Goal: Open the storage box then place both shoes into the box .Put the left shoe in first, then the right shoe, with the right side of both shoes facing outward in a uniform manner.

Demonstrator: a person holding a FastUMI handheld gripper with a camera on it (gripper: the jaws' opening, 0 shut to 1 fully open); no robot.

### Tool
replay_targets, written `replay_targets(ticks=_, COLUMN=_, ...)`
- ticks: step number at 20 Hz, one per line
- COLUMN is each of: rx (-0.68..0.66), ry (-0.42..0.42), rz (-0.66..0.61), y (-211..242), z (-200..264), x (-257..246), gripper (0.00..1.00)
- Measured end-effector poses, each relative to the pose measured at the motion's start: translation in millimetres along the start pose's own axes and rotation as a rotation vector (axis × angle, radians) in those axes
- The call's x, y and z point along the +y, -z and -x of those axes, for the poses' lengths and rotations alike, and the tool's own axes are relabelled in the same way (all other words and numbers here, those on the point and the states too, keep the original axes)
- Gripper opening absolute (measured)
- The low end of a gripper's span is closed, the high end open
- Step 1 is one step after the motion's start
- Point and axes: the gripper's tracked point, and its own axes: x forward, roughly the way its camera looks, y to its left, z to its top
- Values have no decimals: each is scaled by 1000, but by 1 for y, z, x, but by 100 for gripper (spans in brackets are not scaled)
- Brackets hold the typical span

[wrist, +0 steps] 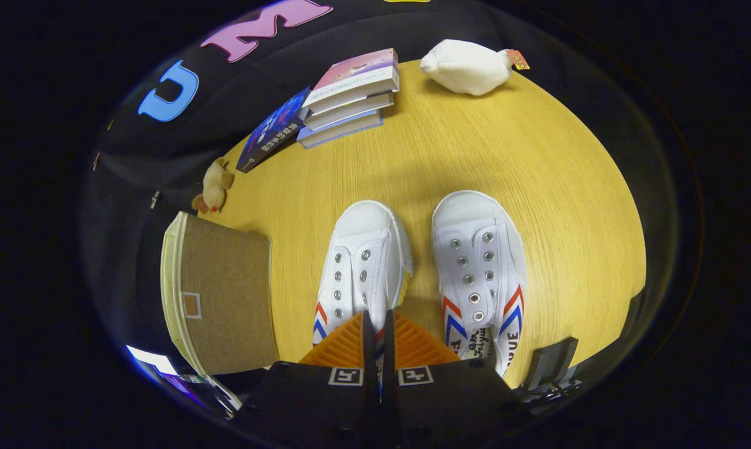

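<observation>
The jaws of the gripper [378,330] stood nearly together, a thin gap between them, seemingly pinched on the heel edge of the white canvas left shoe with red and blue chevrons [363,262]; whether both pressed on it could not be told. The matching right shoe [480,268] lay just beside it, mid-worktop. The brown fabric storage box with cream trim [222,299] sat at the left edge of the yellow wood-grain worktop [537,168]. A thin heel grip could let the shoe twist or drop, spoiling its facing. Whether the box was open was unclear.
</observation>
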Motion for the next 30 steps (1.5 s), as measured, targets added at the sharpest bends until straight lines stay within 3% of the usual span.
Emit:
replay_targets(ticks=7, rx=-91, ry=-99, rz=8, y=-27, z=54, x=77, gripper=6)
replay_targets(ticks=15, rx=-108, ry=-263, rz=17, y=-27, z=81, x=221, gripper=5)
replay_targets(ticks=23, rx=31, ry=-326, rz=-8, y=29, z=17, x=318, gripper=5)
replay_targets(ticks=30, rx=76, ry=-286, rz=5, y=48, z=-33, x=334, gripper=5)
